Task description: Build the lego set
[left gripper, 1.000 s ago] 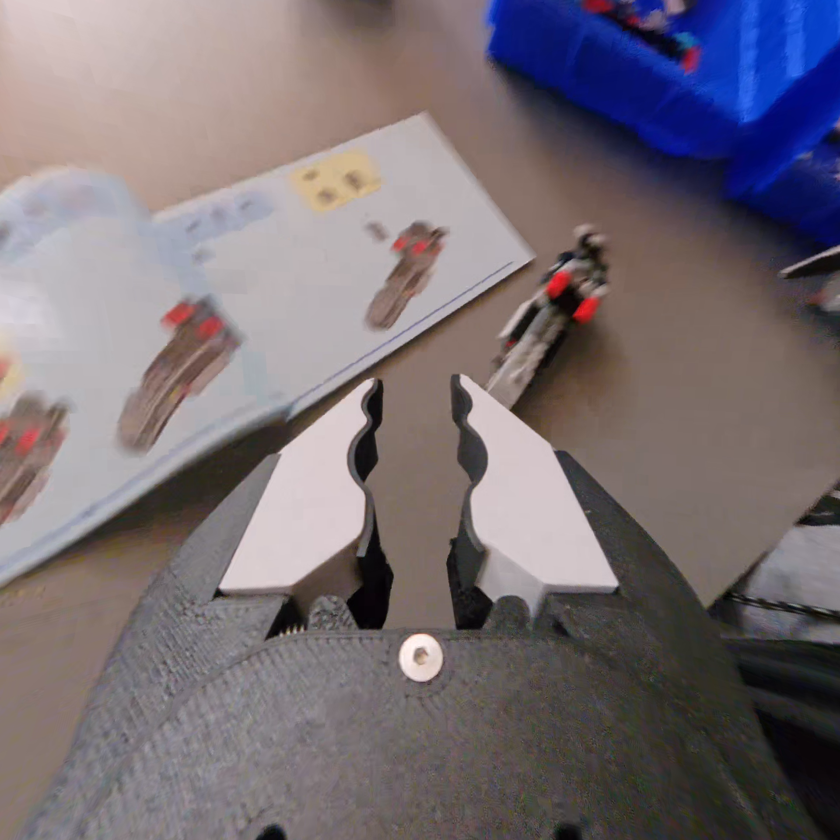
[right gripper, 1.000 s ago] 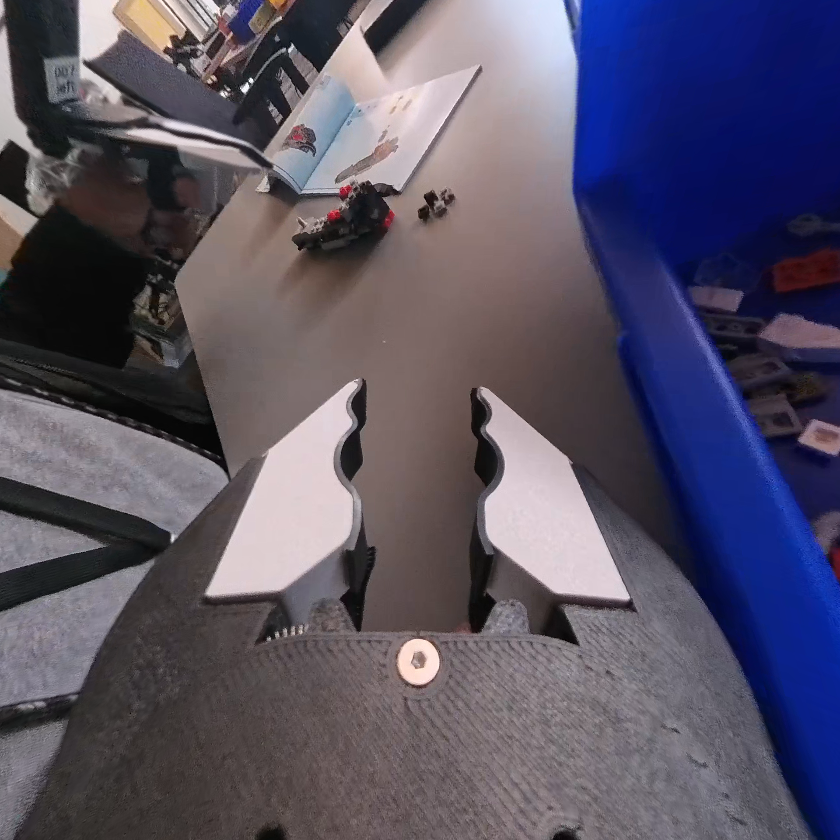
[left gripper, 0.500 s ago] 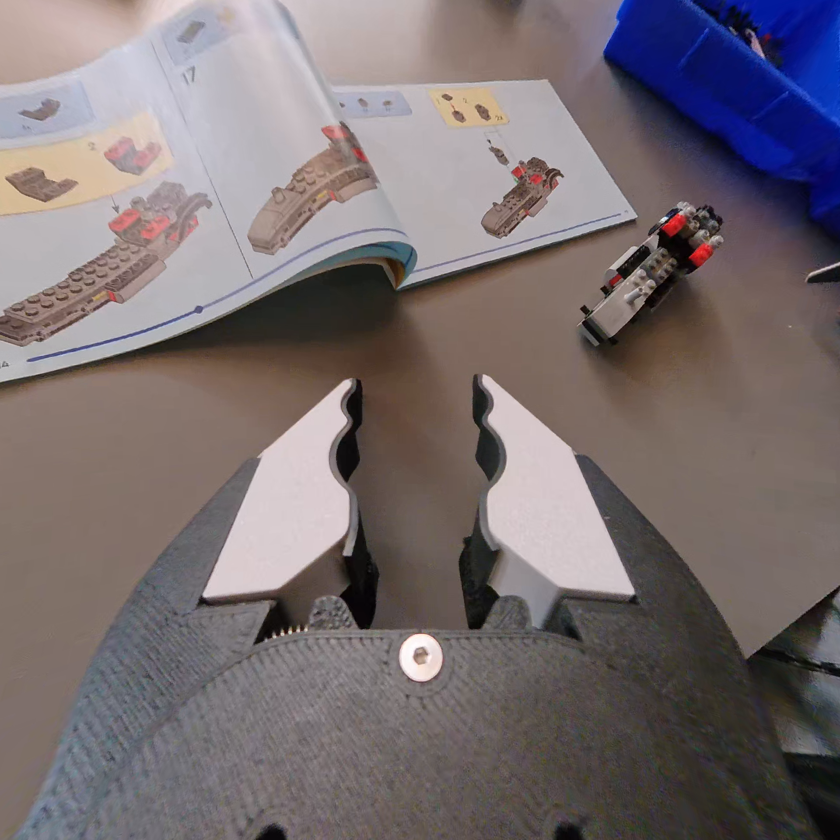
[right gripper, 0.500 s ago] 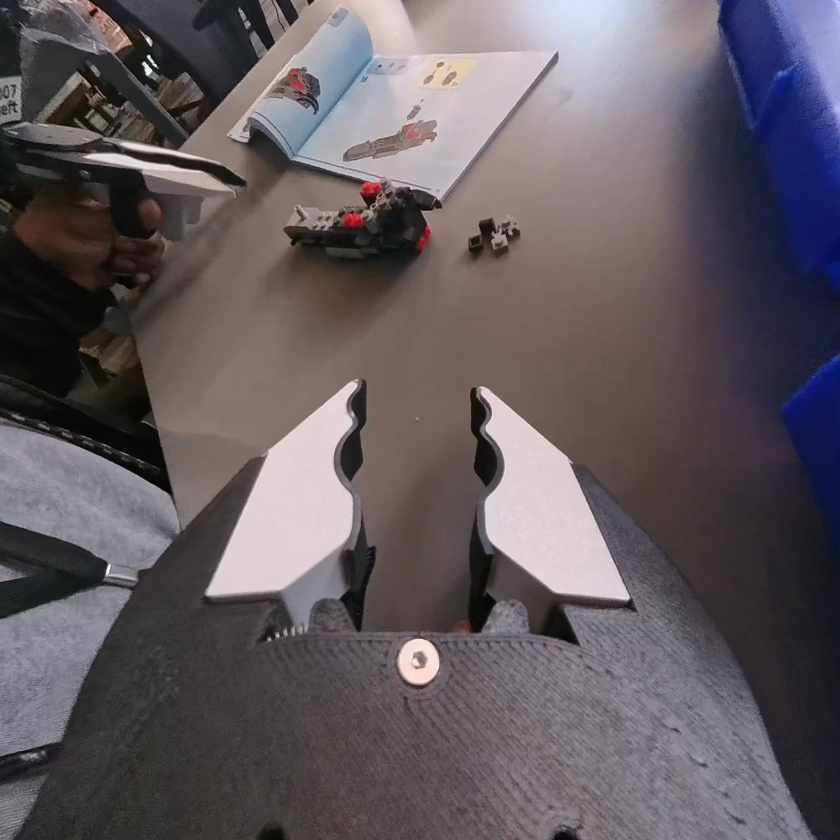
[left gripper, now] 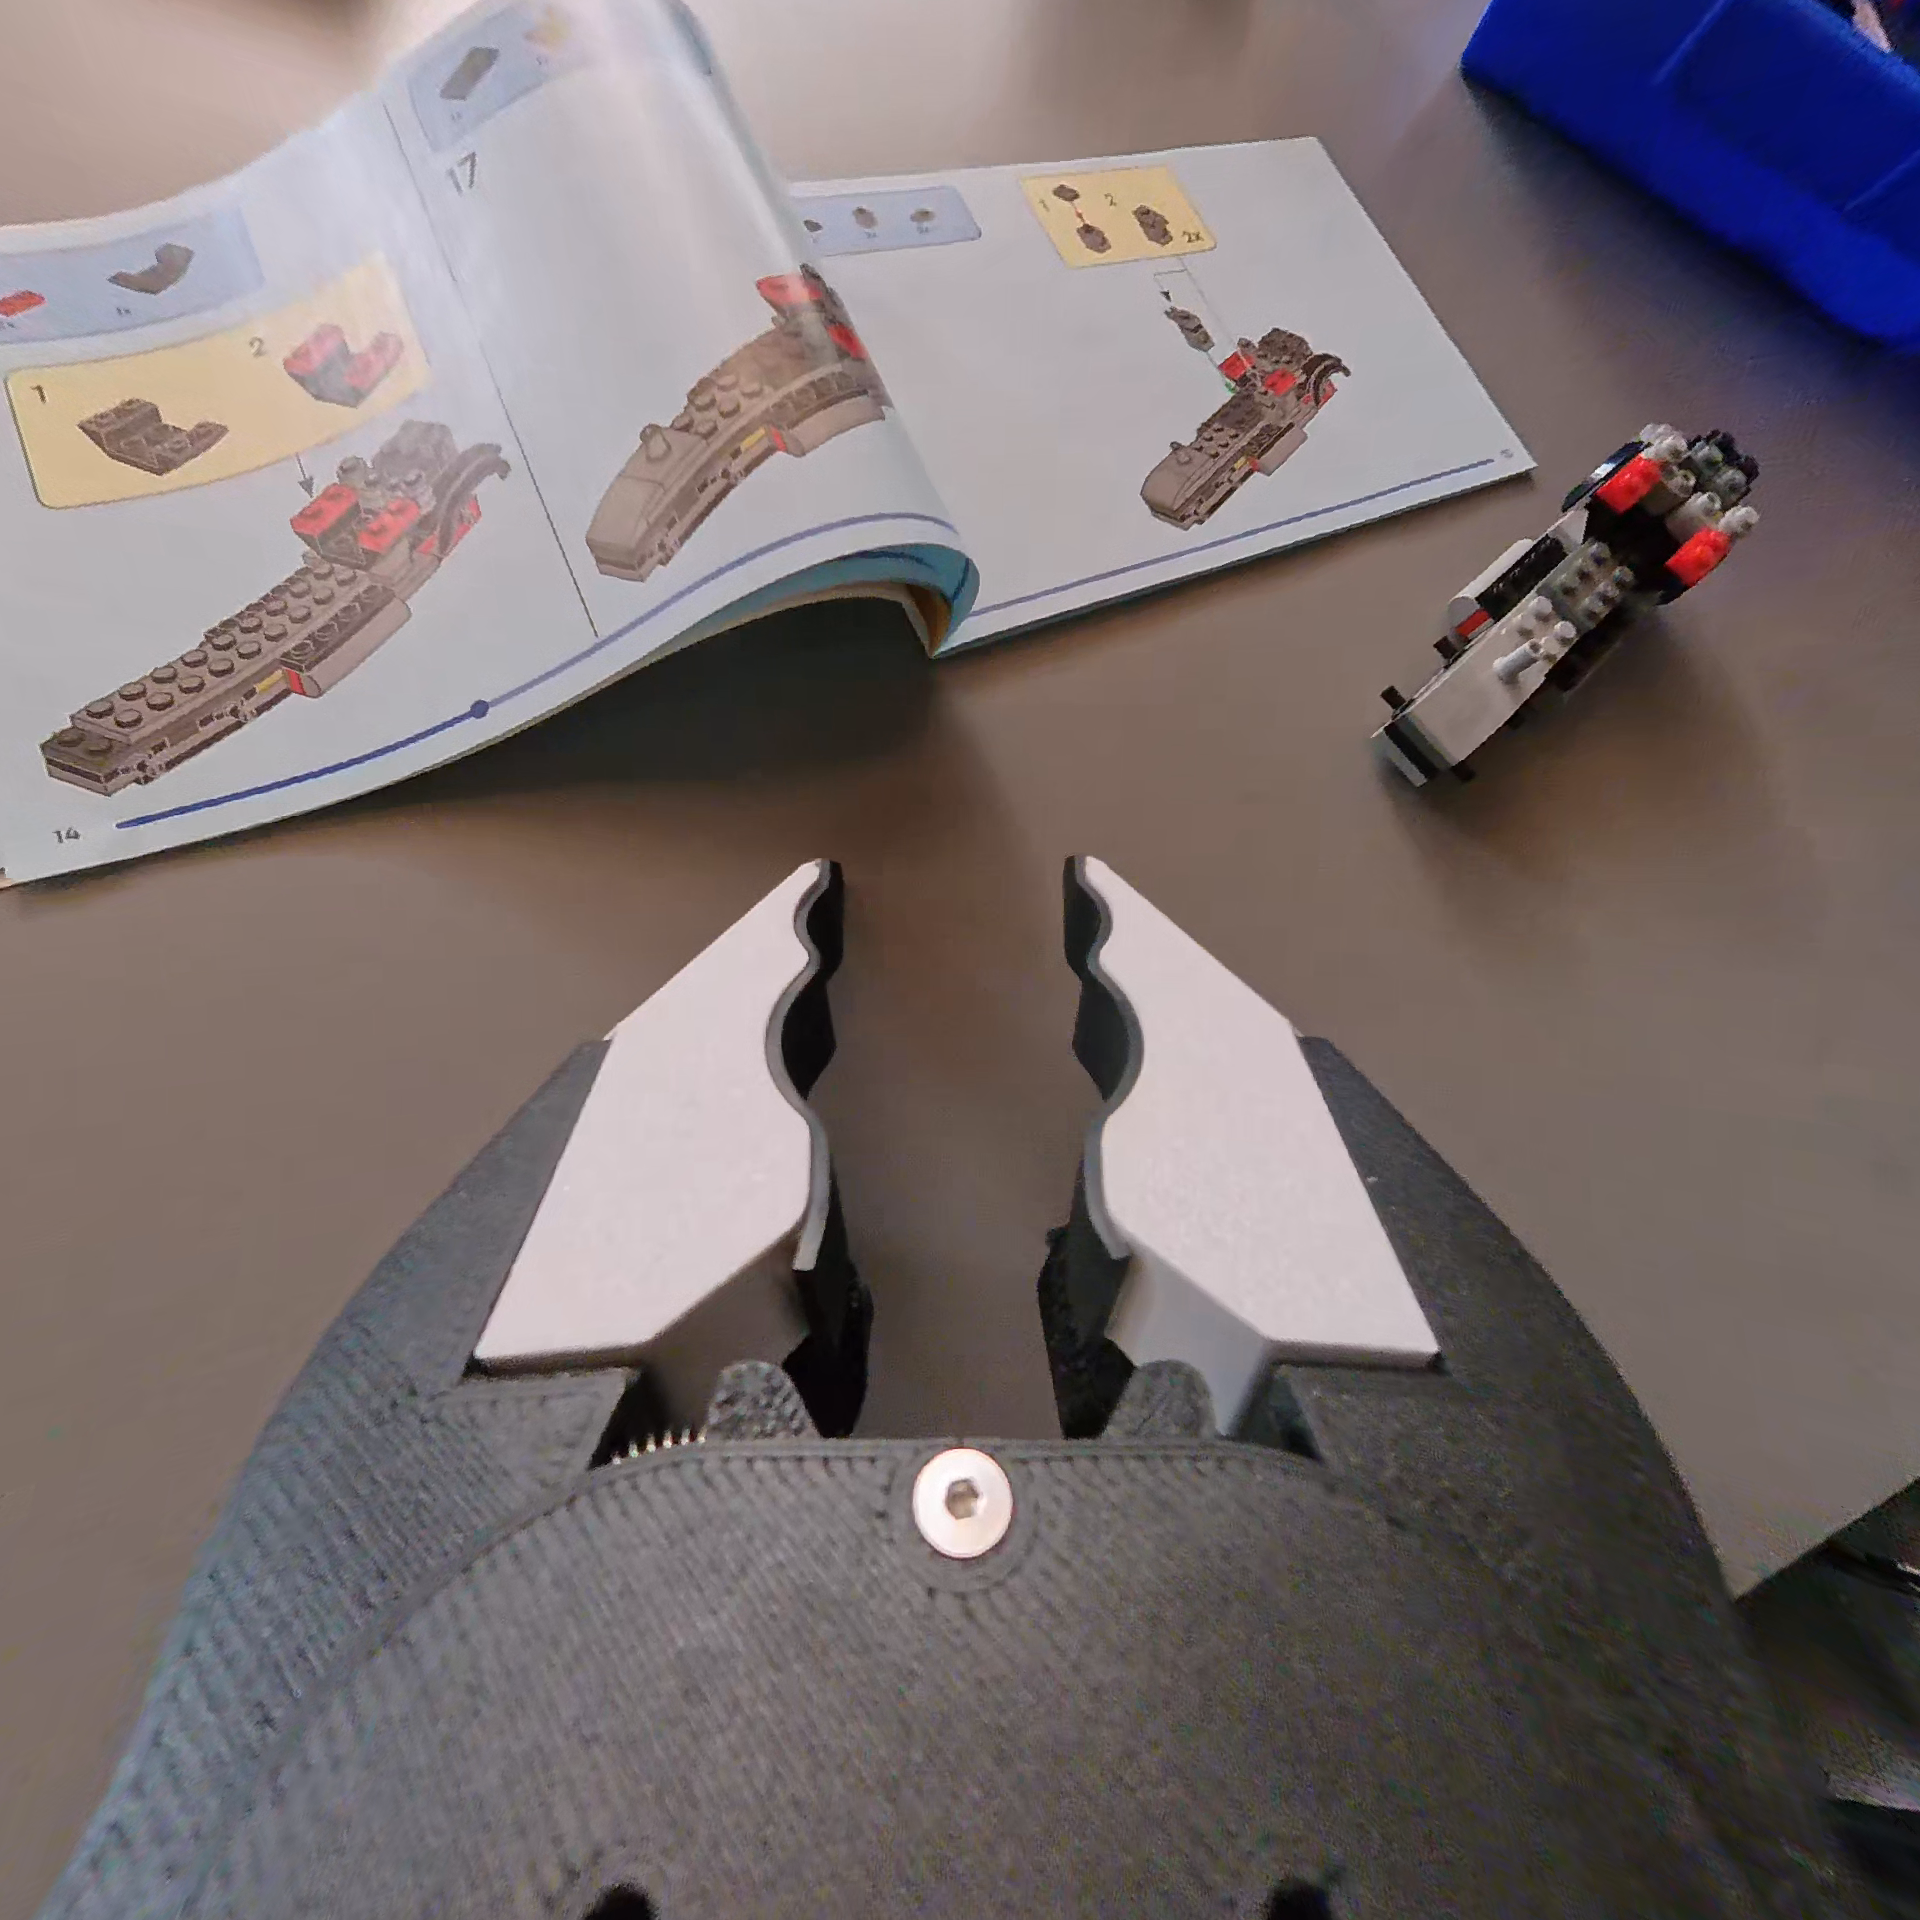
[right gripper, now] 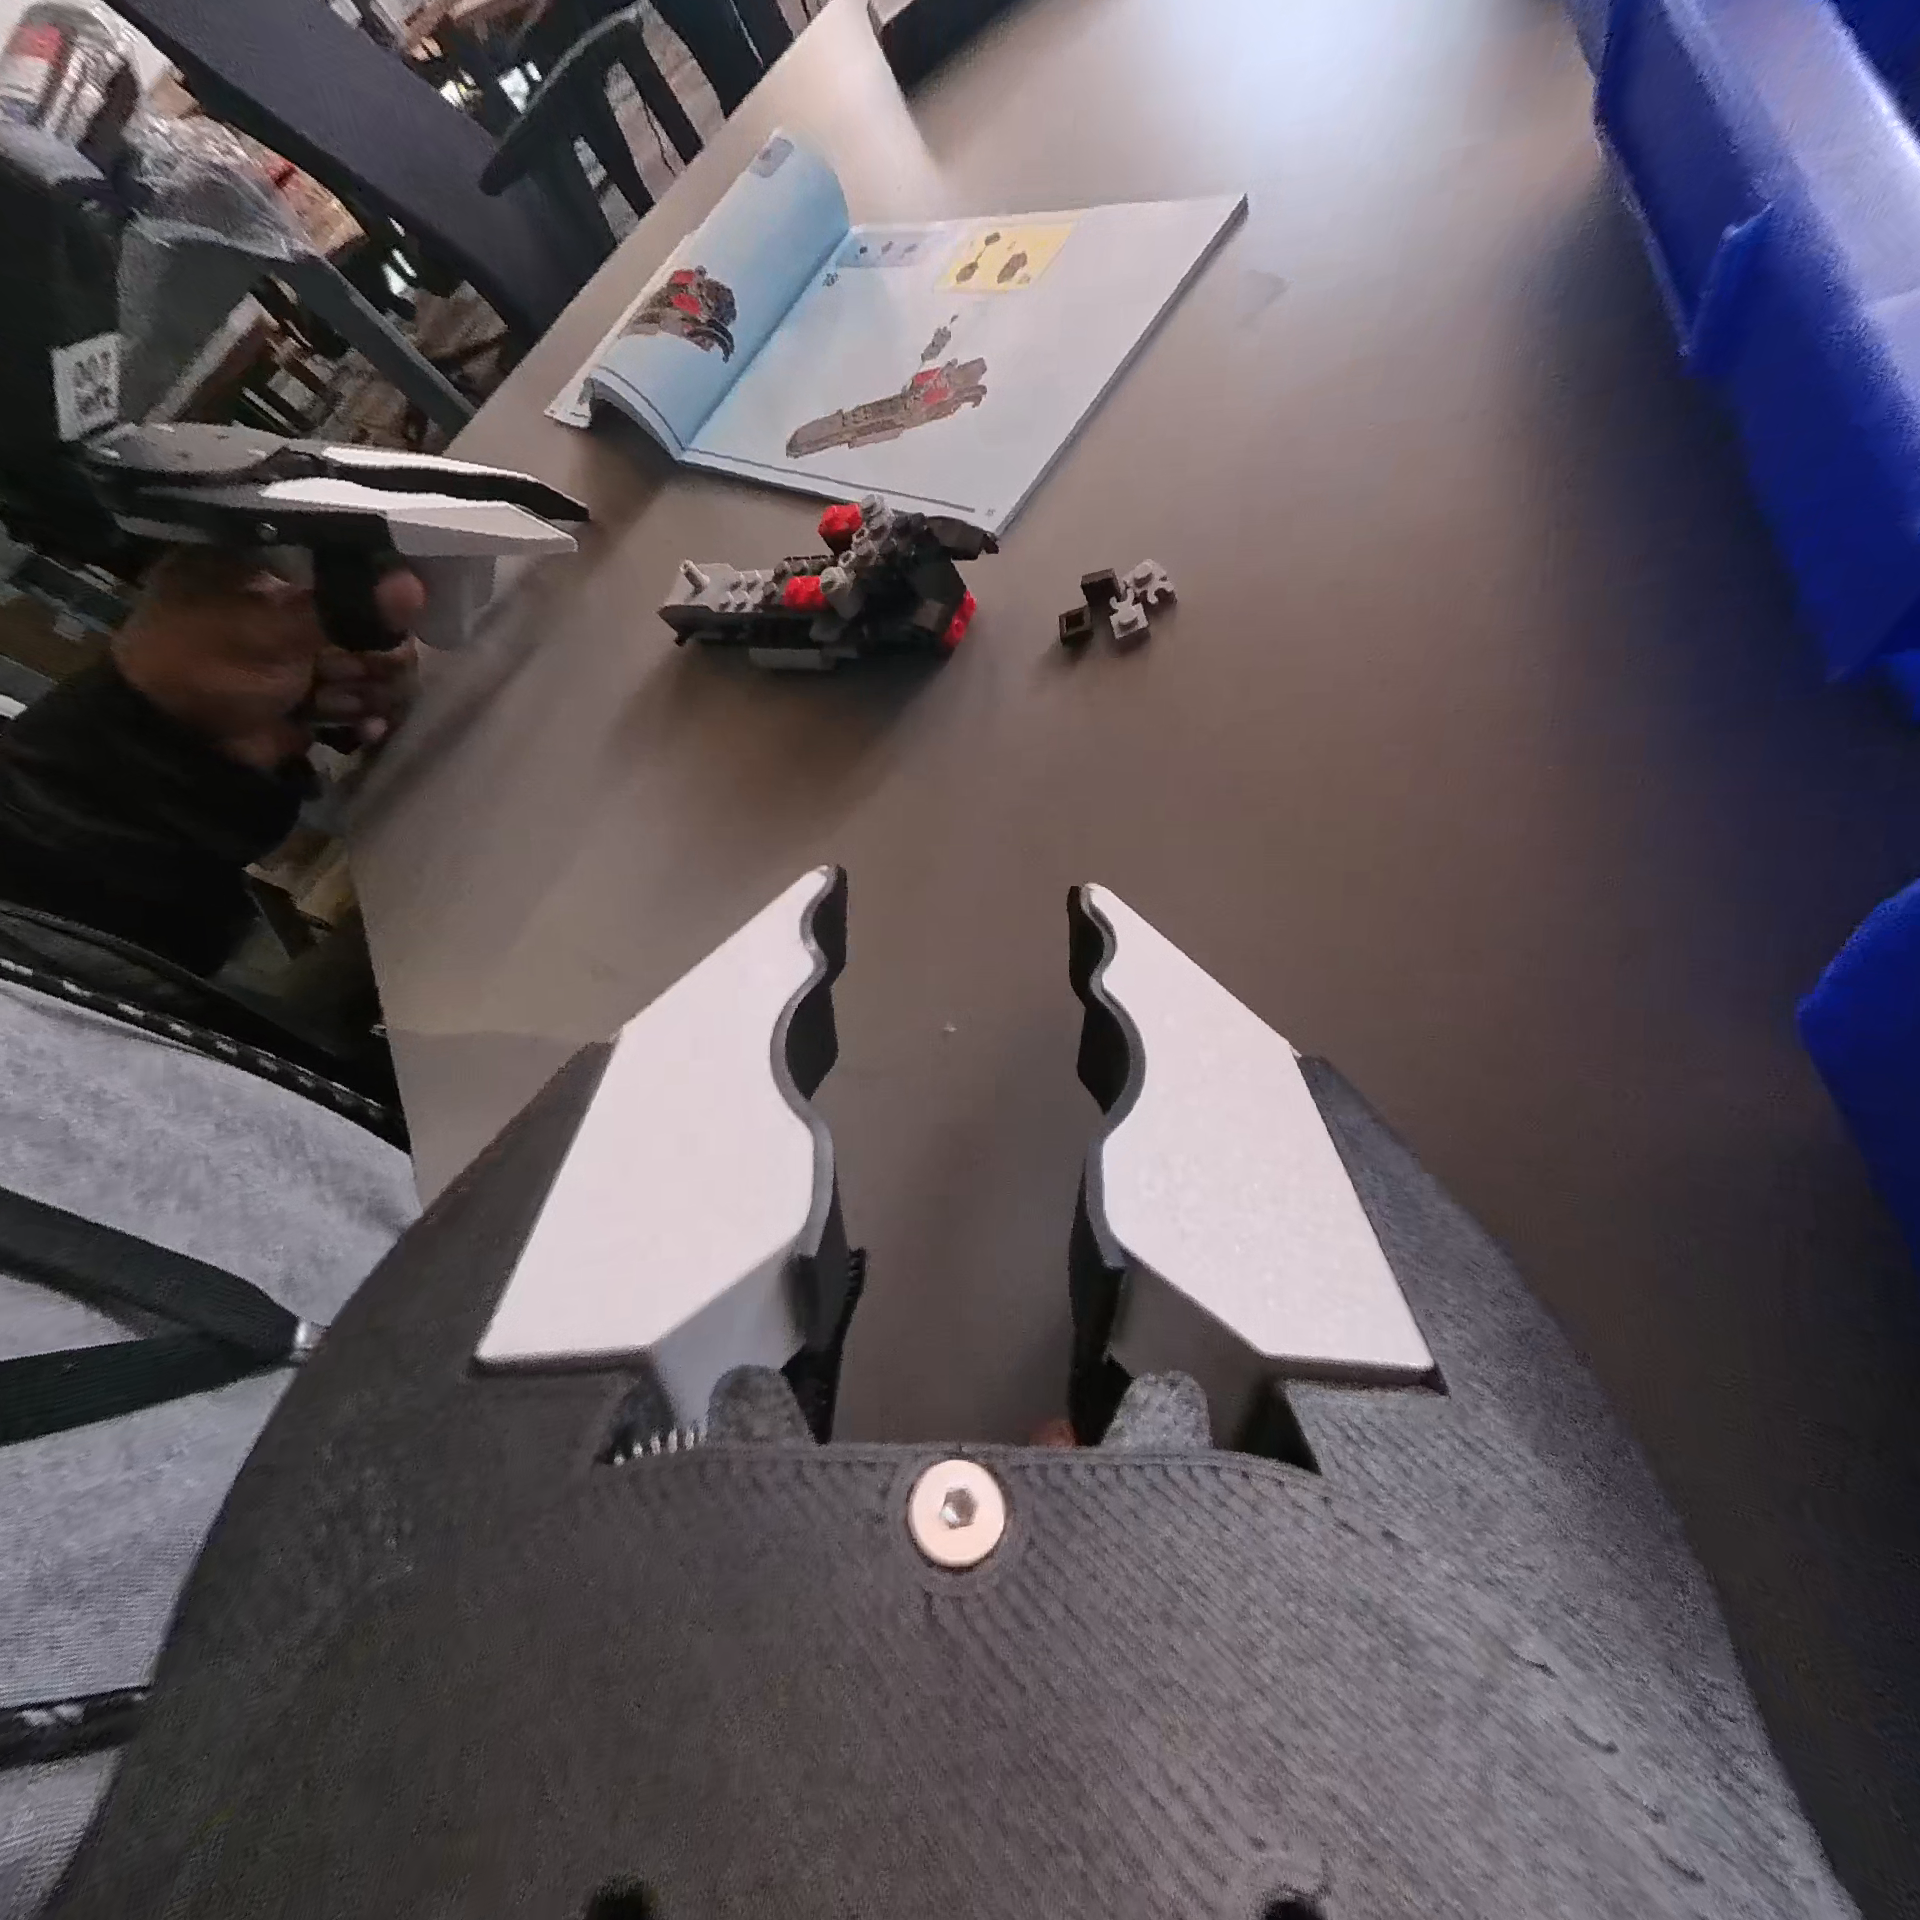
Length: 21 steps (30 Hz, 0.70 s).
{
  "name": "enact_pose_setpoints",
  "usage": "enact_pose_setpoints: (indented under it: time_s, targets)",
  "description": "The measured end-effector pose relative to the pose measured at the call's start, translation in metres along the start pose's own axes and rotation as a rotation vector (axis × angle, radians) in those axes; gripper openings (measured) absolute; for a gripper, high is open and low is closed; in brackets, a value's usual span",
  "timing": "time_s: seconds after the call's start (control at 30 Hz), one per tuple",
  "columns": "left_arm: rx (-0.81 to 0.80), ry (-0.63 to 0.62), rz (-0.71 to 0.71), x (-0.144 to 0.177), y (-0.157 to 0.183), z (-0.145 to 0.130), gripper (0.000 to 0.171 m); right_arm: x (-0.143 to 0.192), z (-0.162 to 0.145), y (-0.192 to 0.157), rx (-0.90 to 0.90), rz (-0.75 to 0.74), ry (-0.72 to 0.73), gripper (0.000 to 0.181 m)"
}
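A partly built grey, black and red lego model (left gripper: pixel 1579 603) lies on the dark table, right of an open instruction booklet (left gripper: pixel 644 416). My left gripper (left gripper: pixel 951 873) is open and empty, above the table in front of the booklet. In the right wrist view the model (right gripper: pixel 821 603) lies before the booklet (right gripper: pixel 935 343), with a small cluster of loose black and grey pieces (right gripper: pixel 1117 608) to its right. My right gripper (right gripper: pixel 951 883) is open and empty, well short of the model. The left gripper (right gripper: pixel 457 520) shows at the left there, held by a hand.
Blue bins stand at the right: one (left gripper: pixel 1704 145) in the left wrist view, one (right gripper: pixel 1787 312) along the table's right side in the right wrist view. The table's near edge (right gripper: pixel 384 935) runs on the left, with chairs (right gripper: pixel 343 197) beyond. The gap from one gripper's tips to the other's is roughly 30 cm.
The left gripper pulled back and swung left, so the booklet now fills the upper view, and its jaws opened wider. The right gripper turned away from the blue bin toward the model.
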State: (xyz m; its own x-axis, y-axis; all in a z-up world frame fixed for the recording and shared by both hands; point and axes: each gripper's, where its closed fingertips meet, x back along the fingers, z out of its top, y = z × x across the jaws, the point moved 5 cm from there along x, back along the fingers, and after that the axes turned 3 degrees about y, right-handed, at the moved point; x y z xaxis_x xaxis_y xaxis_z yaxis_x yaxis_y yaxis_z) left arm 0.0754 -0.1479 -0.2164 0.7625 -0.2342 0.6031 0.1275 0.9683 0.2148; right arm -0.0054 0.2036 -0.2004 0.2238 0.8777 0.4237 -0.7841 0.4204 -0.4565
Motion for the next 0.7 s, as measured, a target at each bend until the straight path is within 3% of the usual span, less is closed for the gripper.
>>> enact_pose_setpoints:
  time_s: [0.3,0.7]
  targets:
    - [-0.036,-0.012,0.052,-0.0018,0.0011,-0.0007,0.041,0.0043,0.002,0.0005,-0.03,0.046,0.035,0.042]
    - [-0.085,-0.027,0.107,-0.0035,0.0032,-0.0014,0.041,0.0006,-0.0006,0.0013,0.027,-0.044,0.009,0.042]
